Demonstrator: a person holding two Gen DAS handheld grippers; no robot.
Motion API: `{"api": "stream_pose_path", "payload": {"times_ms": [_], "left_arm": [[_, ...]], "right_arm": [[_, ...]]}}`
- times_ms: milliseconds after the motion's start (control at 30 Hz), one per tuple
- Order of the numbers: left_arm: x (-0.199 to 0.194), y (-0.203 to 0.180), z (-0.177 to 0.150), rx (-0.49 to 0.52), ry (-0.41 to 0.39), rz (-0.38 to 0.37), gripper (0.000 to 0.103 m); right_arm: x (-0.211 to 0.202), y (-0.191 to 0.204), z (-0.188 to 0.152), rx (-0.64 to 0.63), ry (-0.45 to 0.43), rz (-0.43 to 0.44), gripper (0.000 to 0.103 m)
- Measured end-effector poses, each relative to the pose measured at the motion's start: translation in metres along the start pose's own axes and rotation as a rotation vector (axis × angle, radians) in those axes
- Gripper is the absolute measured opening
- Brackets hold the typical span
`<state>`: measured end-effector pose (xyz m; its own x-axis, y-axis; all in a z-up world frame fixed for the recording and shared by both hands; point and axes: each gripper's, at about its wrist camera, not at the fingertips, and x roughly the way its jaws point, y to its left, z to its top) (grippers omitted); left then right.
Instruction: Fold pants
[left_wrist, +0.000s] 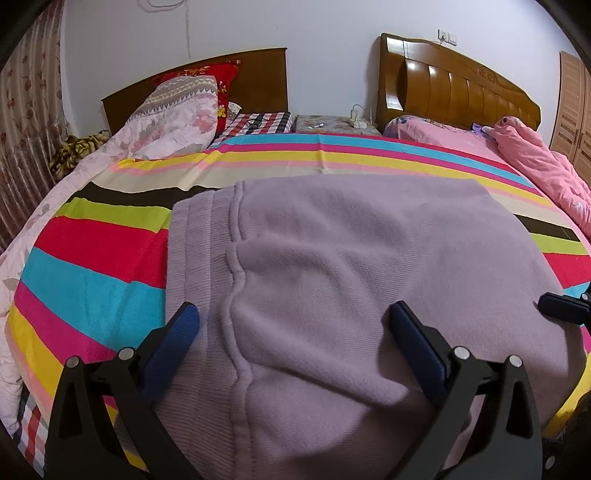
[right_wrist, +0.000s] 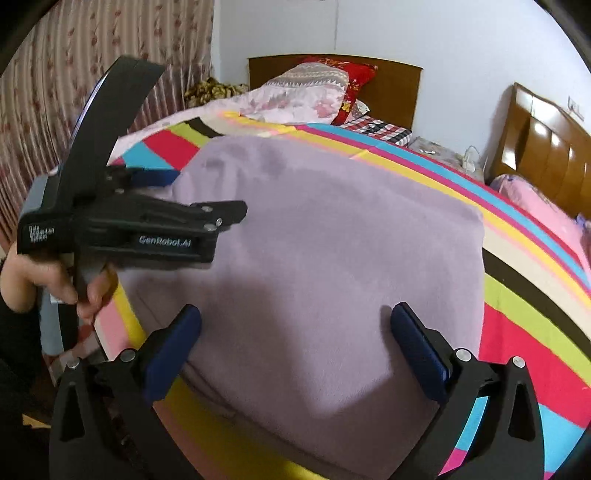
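The lilac fleece pants (left_wrist: 332, 266) lie folded into a broad rectangle on the striped bedspread, with the ribbed waistband (left_wrist: 192, 243) along the left edge. My left gripper (left_wrist: 295, 317) is open, its blue pads spread just above the near part of the pants. My right gripper (right_wrist: 295, 321) is open too, over the near right part of the pants (right_wrist: 332, 240). The left gripper's body shows in the right wrist view (right_wrist: 147, 221), held by a hand over the pants' left side. A fingertip of the right gripper shows at the right edge of the left wrist view (left_wrist: 561, 306).
The bright striped bedspread (left_wrist: 92, 258) covers the bed. A floral quilt (left_wrist: 166, 122) and red pillow (left_wrist: 210, 77) lie at the head. A second bed with pink bedding (left_wrist: 535, 155) stands at the right. A bedside table (left_wrist: 332, 123) sits between the headboards. Curtains (right_wrist: 74, 92) hang at the left.
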<state>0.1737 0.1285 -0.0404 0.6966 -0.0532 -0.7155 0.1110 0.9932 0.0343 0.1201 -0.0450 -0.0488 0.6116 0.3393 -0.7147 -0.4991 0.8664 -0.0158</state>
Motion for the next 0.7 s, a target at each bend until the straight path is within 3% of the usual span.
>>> {"api": "stream_pose_path", "payload": {"times_ms": [133, 200, 300, 400, 533, 600, 633, 700], "left_arm": [[-0.005, -0.001, -0.002, 0.000, -0.021, 0.003, 0.102], [-0.017, -0.002, -0.008, -0.031, -0.024, 0.038, 0.101], [-0.064, -0.008, -0.021, -0.112, -0.126, 0.059, 0.101], [-0.115, -0.025, -0.032, -0.130, -0.267, 0.068, 0.102], [-0.174, -0.068, -0.033, -0.071, -0.416, 0.229, 0.102], [-0.194, -0.084, -0.036, -0.089, -0.468, 0.301, 0.102], [-0.204, -0.092, -0.040, -0.109, -0.494, 0.340, 0.102], [-0.216, -0.102, -0.046, -0.110, -0.525, 0.332, 0.102]], "right_arm": [[-0.015, -0.005, -0.006, 0.002, 0.011, 0.047, 0.099], [-0.037, -0.010, -0.016, 0.004, 0.009, 0.151, 0.099], [-0.085, -0.028, -0.034, 0.055, -0.099, 0.202, 0.099], [-0.126, -0.048, -0.049, 0.152, -0.214, 0.134, 0.099], [-0.167, -0.055, -0.063, 0.273, -0.388, -0.007, 0.099], [-0.186, -0.048, -0.066, 0.295, -0.481, -0.120, 0.099], [-0.191, -0.044, -0.067, 0.296, -0.506, -0.158, 0.099], [-0.193, -0.037, -0.066, 0.296, -0.496, -0.200, 0.099]]}}
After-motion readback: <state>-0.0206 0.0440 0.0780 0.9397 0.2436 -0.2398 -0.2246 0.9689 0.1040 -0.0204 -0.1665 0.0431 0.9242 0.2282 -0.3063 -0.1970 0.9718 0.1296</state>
